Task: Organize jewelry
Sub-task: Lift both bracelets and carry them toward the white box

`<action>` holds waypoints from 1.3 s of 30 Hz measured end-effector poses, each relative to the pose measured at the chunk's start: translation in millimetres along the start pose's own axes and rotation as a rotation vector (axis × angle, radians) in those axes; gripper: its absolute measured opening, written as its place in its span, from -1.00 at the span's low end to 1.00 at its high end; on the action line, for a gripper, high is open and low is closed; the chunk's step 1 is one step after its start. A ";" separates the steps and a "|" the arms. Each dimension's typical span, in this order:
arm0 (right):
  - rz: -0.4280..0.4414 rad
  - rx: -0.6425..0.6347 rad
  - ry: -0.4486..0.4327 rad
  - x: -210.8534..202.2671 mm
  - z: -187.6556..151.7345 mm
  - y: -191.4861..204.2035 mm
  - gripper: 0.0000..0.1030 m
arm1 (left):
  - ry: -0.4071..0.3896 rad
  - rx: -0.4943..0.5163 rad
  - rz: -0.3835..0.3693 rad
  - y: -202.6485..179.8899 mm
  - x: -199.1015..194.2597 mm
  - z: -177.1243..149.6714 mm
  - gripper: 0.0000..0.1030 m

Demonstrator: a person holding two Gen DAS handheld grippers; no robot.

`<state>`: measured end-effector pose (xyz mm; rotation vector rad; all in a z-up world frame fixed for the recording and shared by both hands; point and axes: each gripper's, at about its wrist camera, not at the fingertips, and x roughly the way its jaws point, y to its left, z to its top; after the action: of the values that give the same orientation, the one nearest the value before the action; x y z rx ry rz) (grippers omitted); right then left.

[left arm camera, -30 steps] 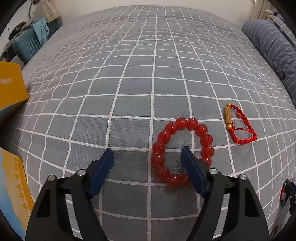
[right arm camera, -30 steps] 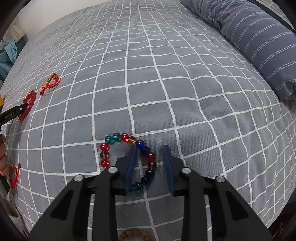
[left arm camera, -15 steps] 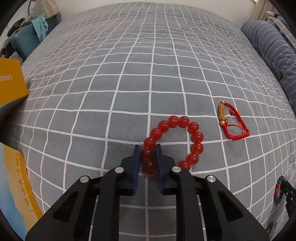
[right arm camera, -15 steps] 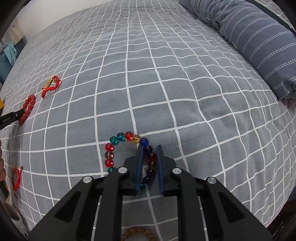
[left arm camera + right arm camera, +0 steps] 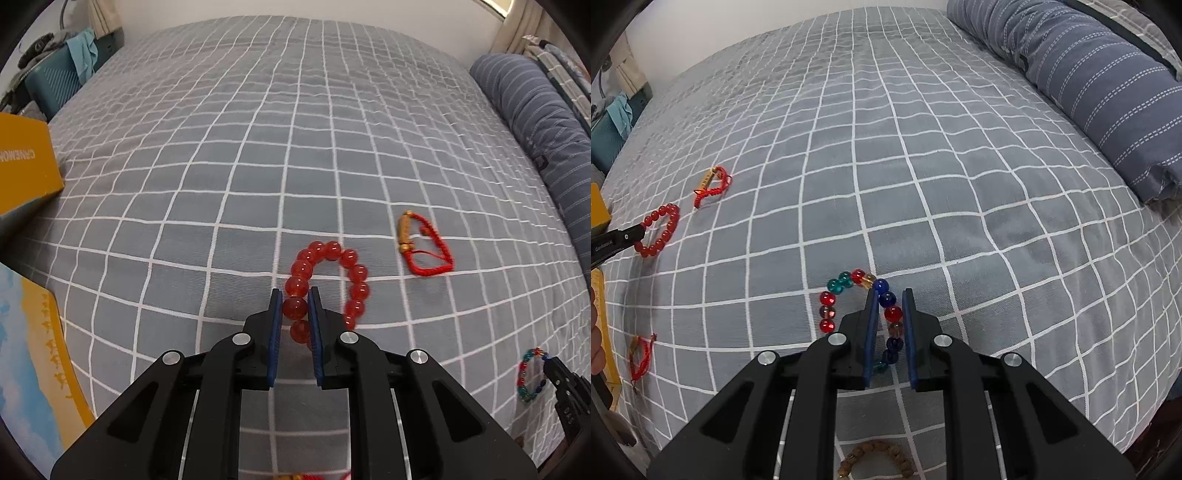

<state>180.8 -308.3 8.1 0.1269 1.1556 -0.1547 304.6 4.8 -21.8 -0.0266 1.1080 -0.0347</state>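
Two claws: left claw [image 5: 295,308] pinches the red bead bracelet [image 5: 327,284]; right claw [image 5: 889,314] pinches the mixed-colour bead bracelet [image 5: 864,314].
Place: both on the bed [image 5: 258,147].
Handling: probably light, floppy, slippery; grip one bead.

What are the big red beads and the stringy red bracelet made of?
Red beads: glossy and see-through, so probably glass, resin or polished stone; light glints on them. Stringy bracelet: matte braided cord, with a shiny gold-coloured tube, perhaps metal.
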 end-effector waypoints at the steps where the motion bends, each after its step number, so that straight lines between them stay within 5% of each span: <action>1: 0.001 0.000 -0.004 -2.2 -0.4 0.9 -0.83 | -0.005 0.003 -0.004 -1.3 -3.3 -0.2 -0.74; 39: 0.066 -0.061 -0.132 -64.0 -4.0 33.8 -0.83 | -0.156 0.074 -0.075 -27.1 -104.2 -22.9 -0.74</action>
<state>158.2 -270.7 65.9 0.0995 1.0224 -0.0687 237.3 -18.1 62.2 -0.0043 0.9489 -0.1389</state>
